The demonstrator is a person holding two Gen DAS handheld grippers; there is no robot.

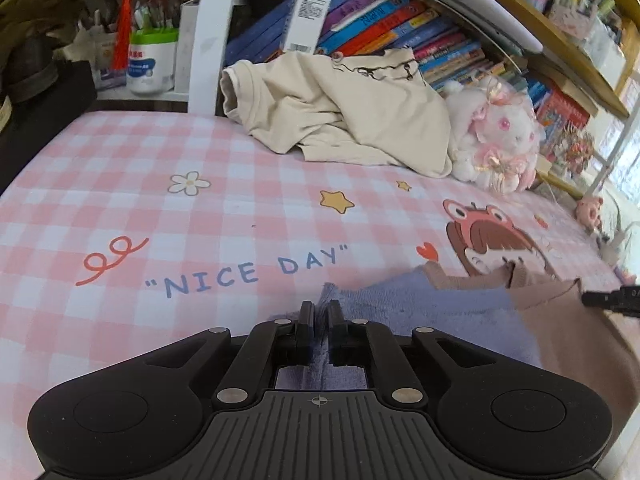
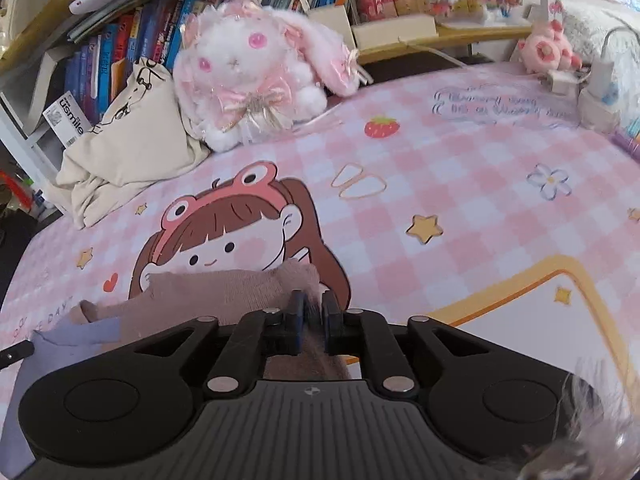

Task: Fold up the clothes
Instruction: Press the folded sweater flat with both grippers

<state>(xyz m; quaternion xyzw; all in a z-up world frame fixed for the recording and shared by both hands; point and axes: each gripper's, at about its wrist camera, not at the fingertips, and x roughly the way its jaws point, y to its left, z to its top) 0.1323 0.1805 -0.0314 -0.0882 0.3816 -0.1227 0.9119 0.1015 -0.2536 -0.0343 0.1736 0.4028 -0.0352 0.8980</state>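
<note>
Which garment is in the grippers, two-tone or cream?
The two-tone garment: lavender end in left gripper, tan end in right gripper. Cream shirt lies untouched.

Lavender-and-tan knit garment [image 1: 420, 304] (two-tone), lying low on pink checked cover, edges pinched

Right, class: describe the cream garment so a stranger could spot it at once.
Start at the pink checked mat and go to its far edge, below the books. The cream garment lies crumpled beside the plush rabbit, plain and unheld.
</note>
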